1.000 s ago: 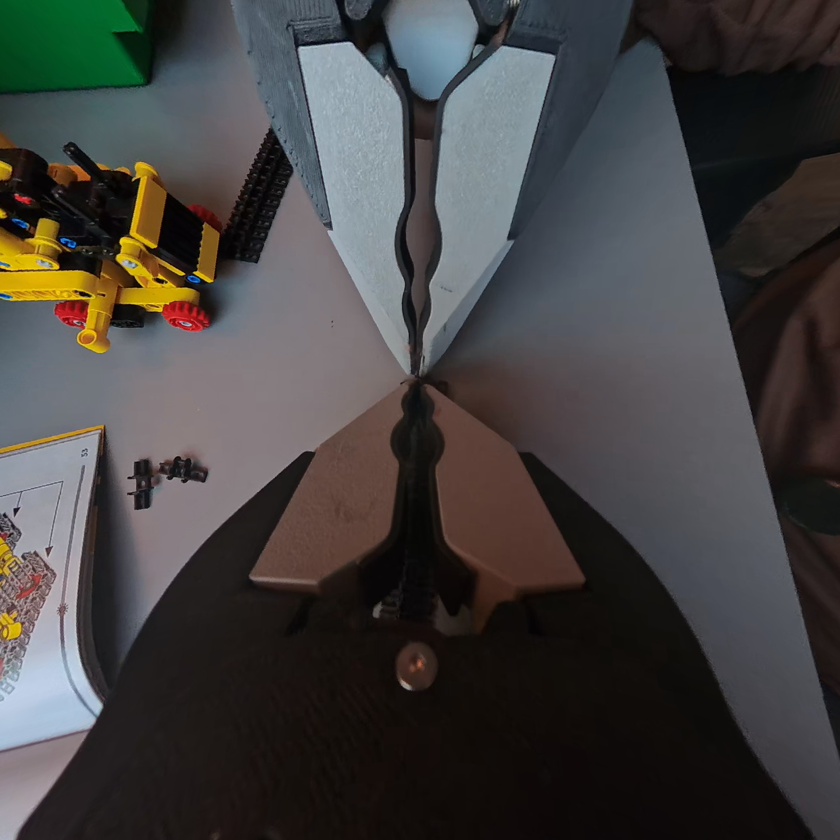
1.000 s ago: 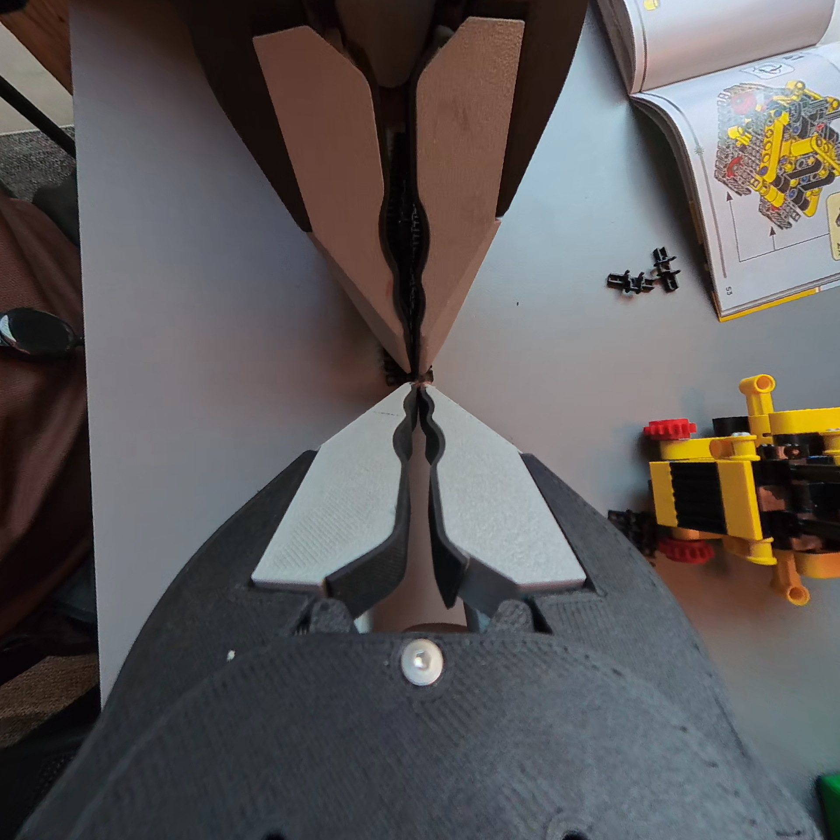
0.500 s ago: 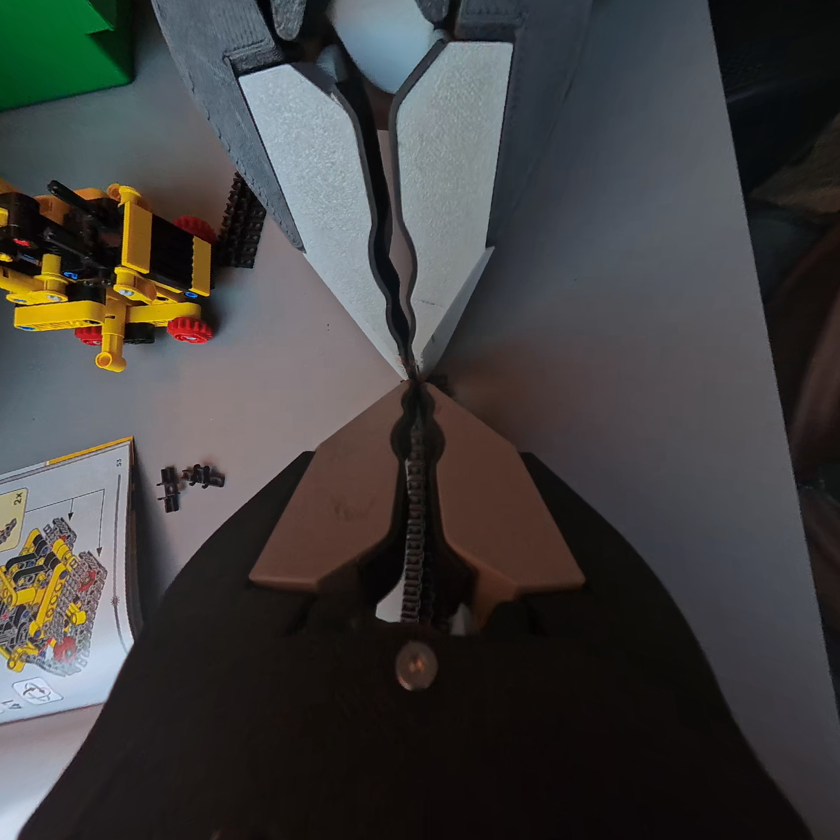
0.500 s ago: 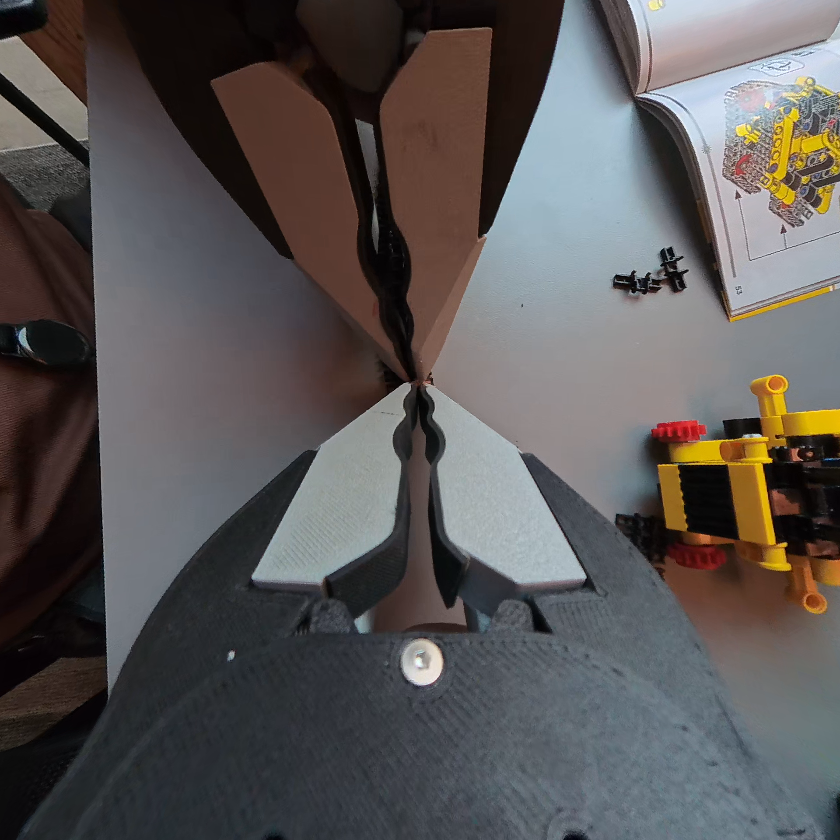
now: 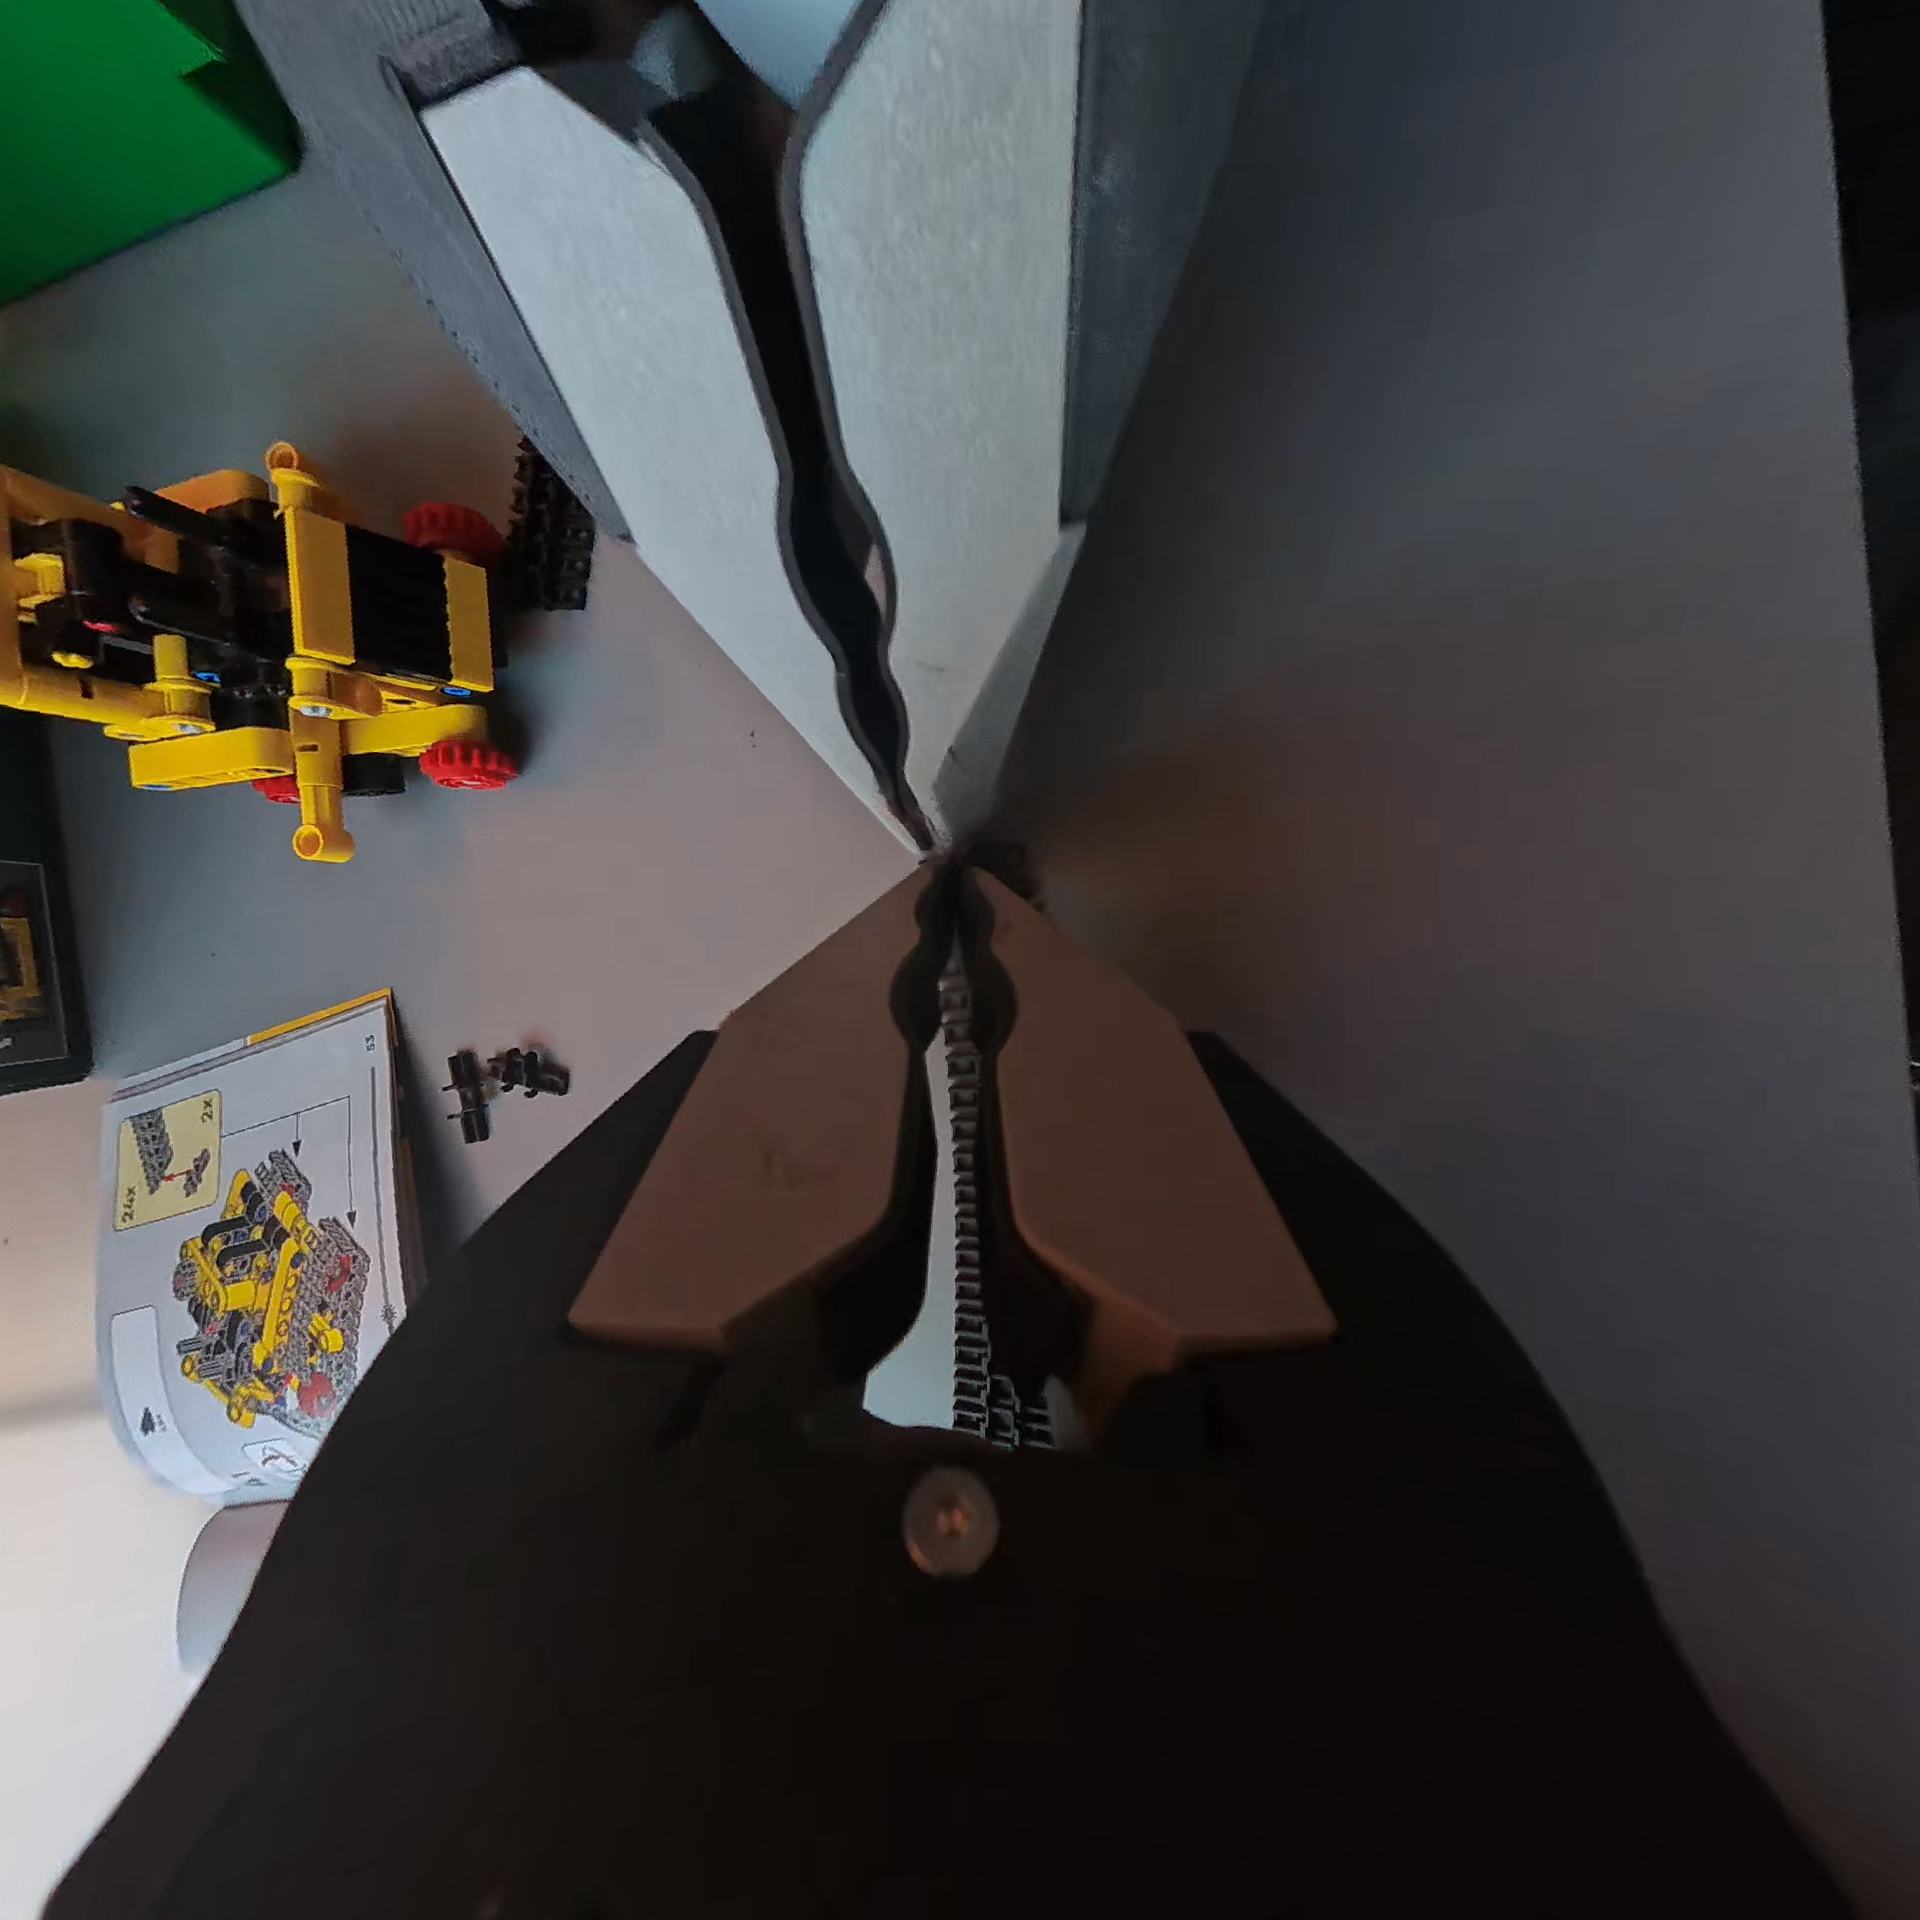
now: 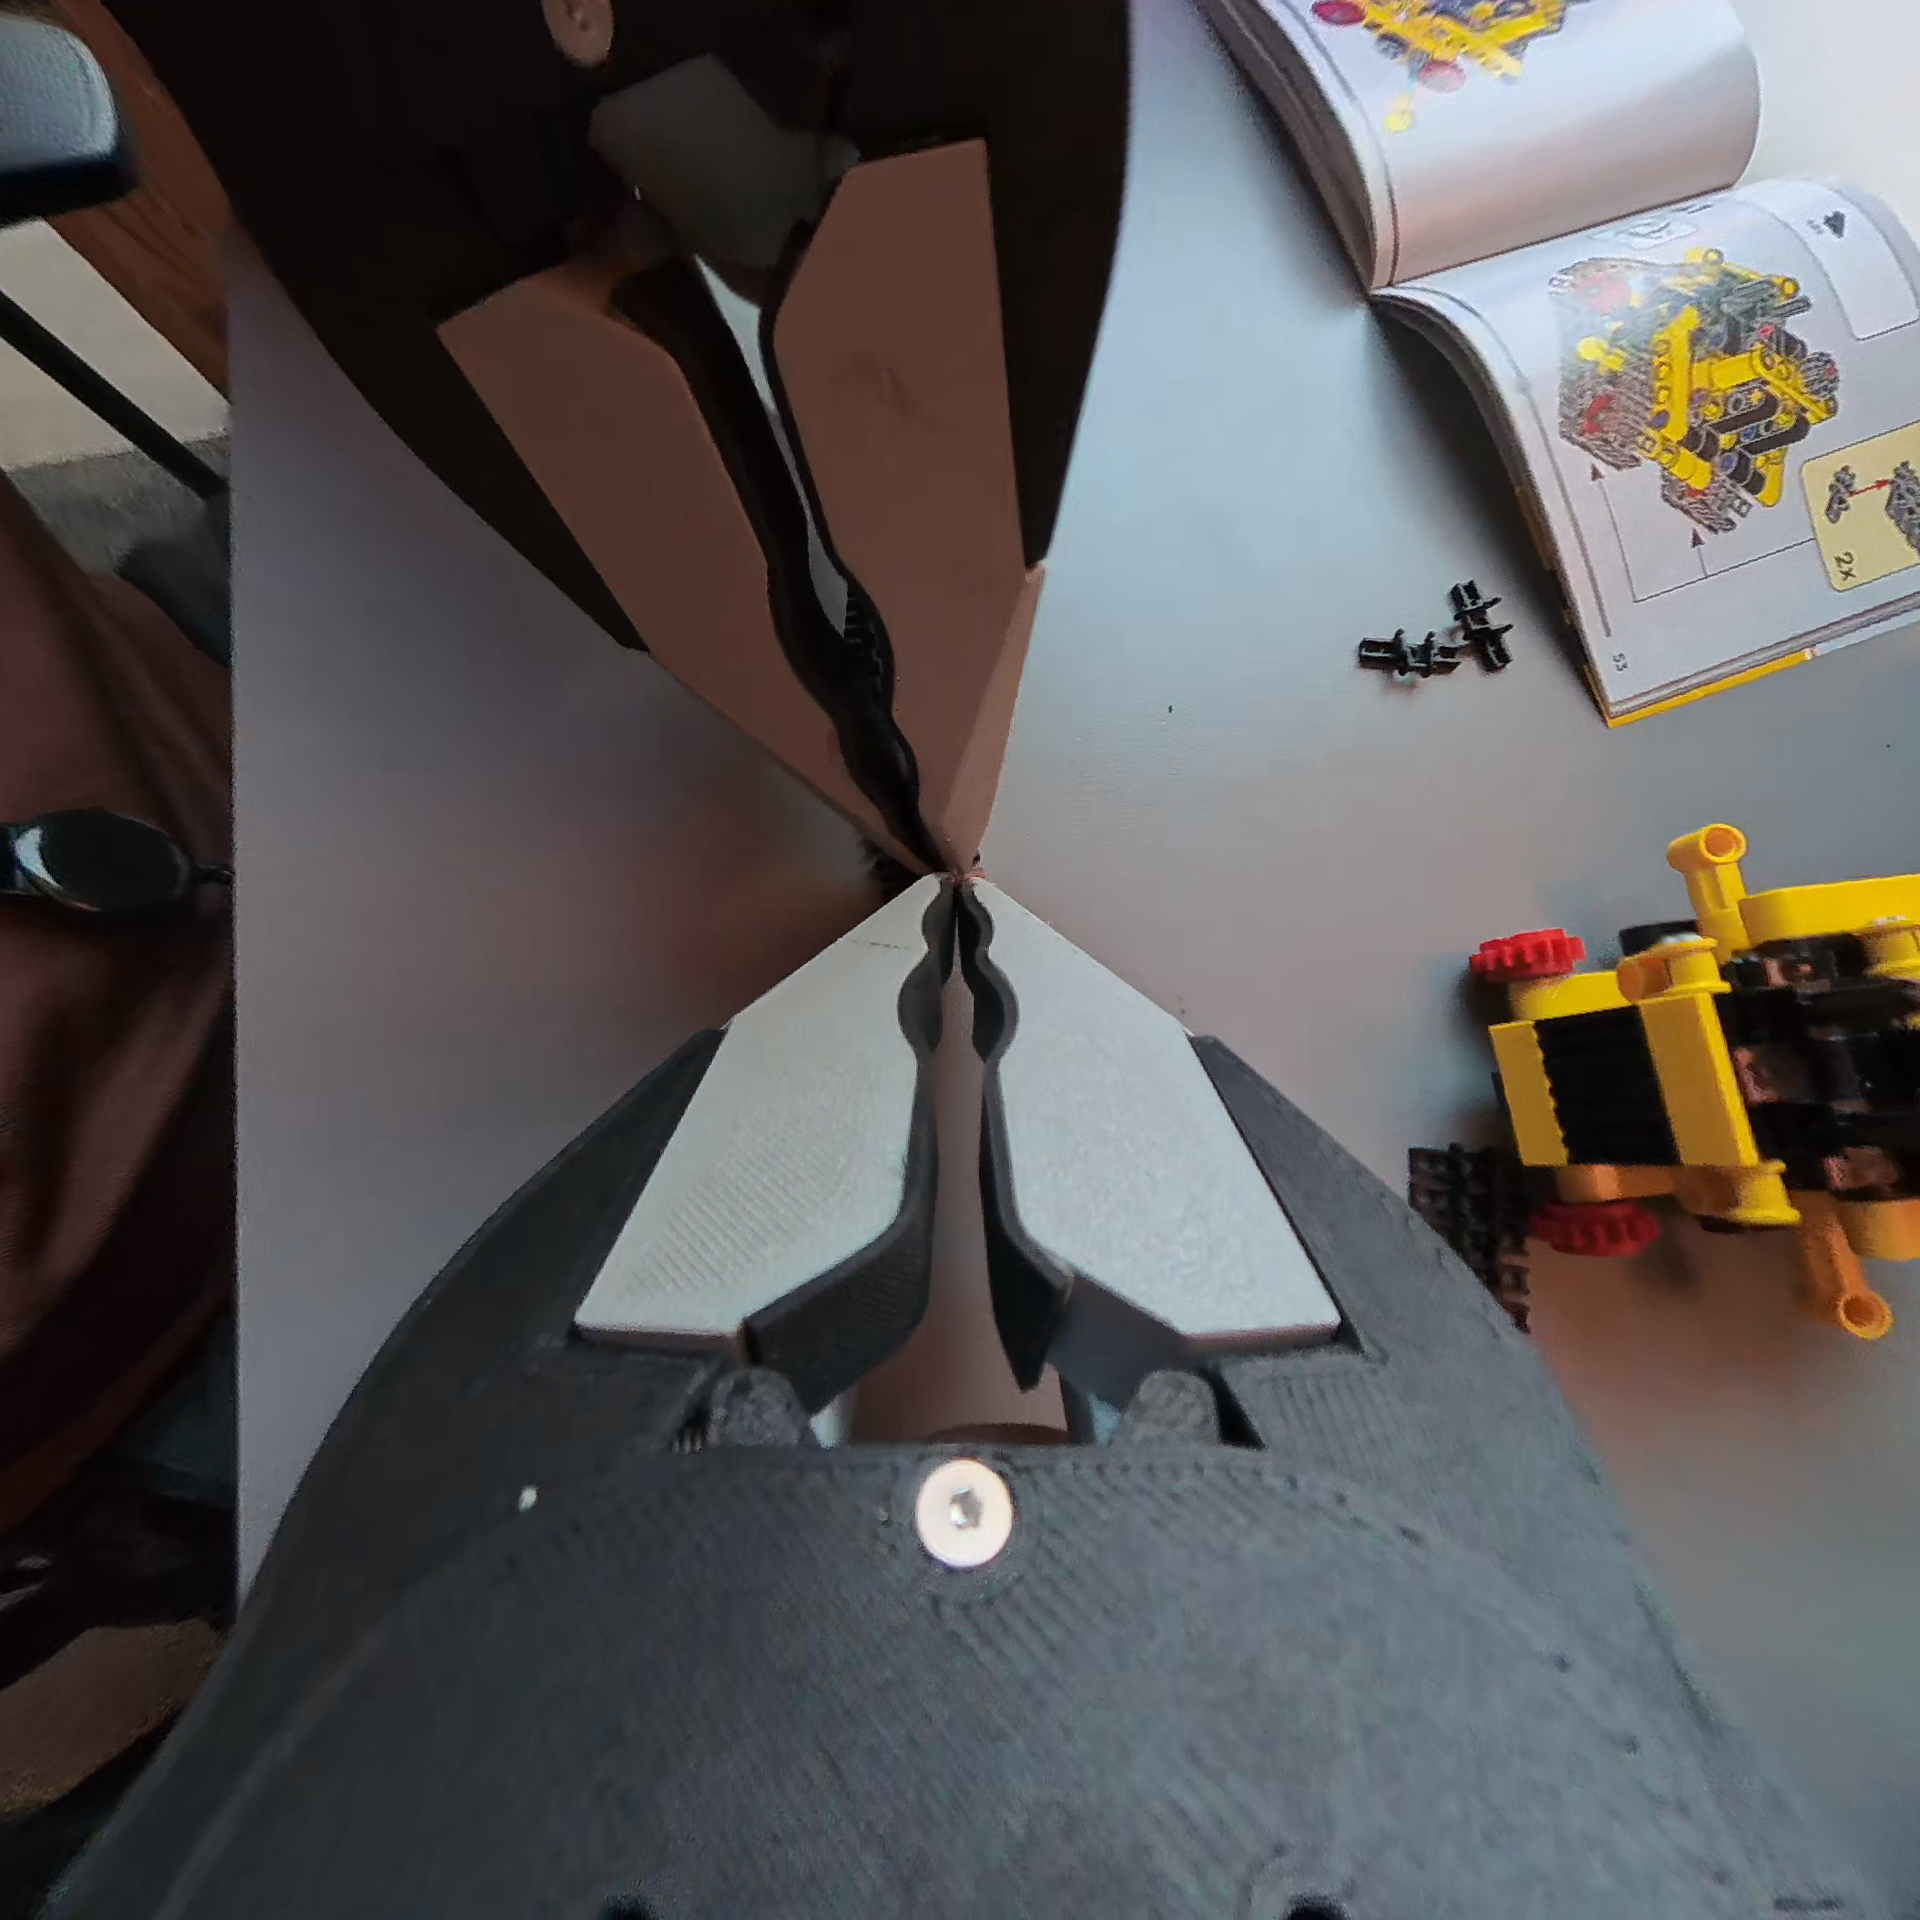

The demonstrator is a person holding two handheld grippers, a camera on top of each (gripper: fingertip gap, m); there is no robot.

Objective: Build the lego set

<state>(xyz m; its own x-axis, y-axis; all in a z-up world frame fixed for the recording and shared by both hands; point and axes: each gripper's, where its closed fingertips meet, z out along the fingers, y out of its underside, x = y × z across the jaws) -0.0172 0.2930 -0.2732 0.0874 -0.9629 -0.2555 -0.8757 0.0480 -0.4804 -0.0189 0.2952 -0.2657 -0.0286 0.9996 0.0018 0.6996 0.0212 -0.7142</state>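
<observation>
Both grippers meet tip to tip, fingers pinching 1 black track chain (image 5: 961, 1195).

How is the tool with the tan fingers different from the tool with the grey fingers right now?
The left tool has tan fingers on a black body; the right tool has pale grey fingers on a dark grey body. The left tool has a black track chain running between its fingers; the right tool shows nothing in its gap, and what its tips pinch is too small to tell. Both are shut, meeting tip to tip above the grey table.
</observation>
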